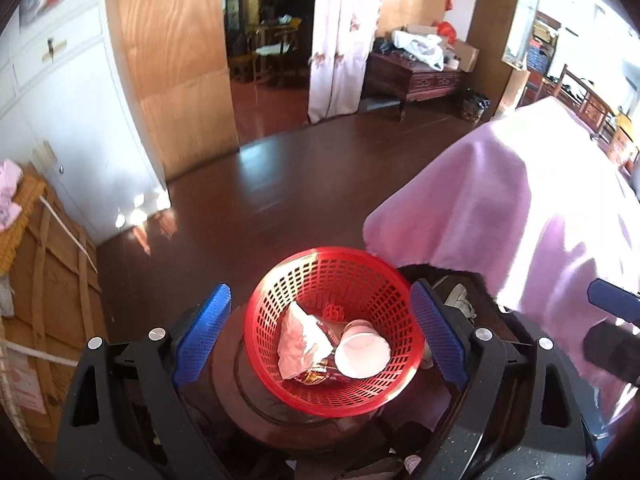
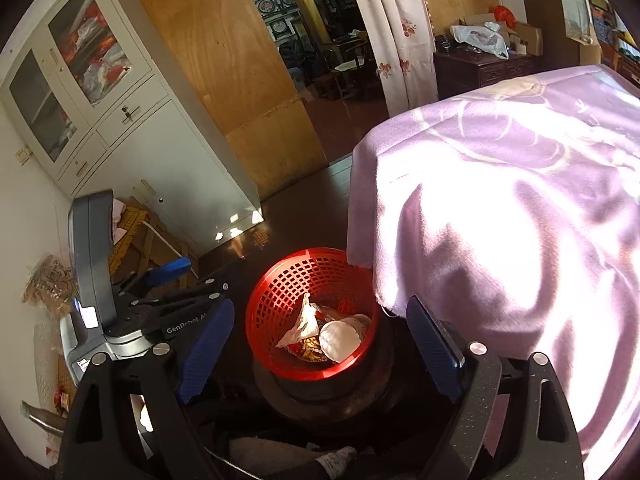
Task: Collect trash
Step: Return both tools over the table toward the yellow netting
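Trash (image 1: pixel 336 350): paper cup (image 1: pixel 362 354) and wrappers, lying in red basket (image 1: pixel 280 376) on dark stool. Both hand-held grippers, left (image 1: pixel 320 338) and right (image 2: pixel 320 348), spread wide, holding nothing. Likely drop-off finished; next, seeking more litter.

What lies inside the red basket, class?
Inside the red basket lie a white paper cup on its side, a crumpled white wrapper and reddish snack packaging beneath them. Whatever sits under that pile is hidden.
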The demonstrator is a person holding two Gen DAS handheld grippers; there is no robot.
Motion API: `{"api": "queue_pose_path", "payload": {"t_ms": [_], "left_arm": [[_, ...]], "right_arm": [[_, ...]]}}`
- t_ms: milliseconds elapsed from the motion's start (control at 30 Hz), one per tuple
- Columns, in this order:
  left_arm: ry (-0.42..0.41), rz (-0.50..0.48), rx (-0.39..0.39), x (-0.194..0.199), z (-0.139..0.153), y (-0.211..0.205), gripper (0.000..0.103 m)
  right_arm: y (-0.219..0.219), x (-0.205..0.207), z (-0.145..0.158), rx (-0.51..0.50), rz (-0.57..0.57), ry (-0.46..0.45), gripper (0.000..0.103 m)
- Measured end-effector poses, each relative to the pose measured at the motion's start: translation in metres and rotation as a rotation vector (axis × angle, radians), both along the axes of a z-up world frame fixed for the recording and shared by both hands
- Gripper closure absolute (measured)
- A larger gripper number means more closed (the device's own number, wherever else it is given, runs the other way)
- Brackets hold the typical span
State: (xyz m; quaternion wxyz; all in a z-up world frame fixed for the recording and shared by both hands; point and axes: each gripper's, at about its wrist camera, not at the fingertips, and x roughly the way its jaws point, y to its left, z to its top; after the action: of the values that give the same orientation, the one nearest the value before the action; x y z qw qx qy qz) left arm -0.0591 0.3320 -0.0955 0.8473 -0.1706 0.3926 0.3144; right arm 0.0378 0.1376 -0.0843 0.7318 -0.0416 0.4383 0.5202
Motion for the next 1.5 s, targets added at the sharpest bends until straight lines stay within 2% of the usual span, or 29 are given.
{"api": "queue_pose_path", "payload": {"t_ms": [267,567,1067,1500], "left_arm": [[-0.015,-0.042,0.140,0.009,0.029,-0.042,0.012],[-0.053,-0.121,0.253,0.014,0.056,-0.092,0.009],[-0.138,-0.302,0.357,0.017,0.091,-0.186,0.007],[-0.167,-0.513,0.388,0.036,0.091,-0.268,0.007]], "right_arm": [[-0.043,-0.006,0.013,0.006,-0.019,-0.054,0.012],[-0.109,-0.003,0.031,0.077,-0.136,-0.106,0.010],[-0.224,-0.004,0.055,0.198,-0.363,-0.173,0.007],[-0.334,0.003,0.042,0.204,-0.659,-0.199,0.006]]}}
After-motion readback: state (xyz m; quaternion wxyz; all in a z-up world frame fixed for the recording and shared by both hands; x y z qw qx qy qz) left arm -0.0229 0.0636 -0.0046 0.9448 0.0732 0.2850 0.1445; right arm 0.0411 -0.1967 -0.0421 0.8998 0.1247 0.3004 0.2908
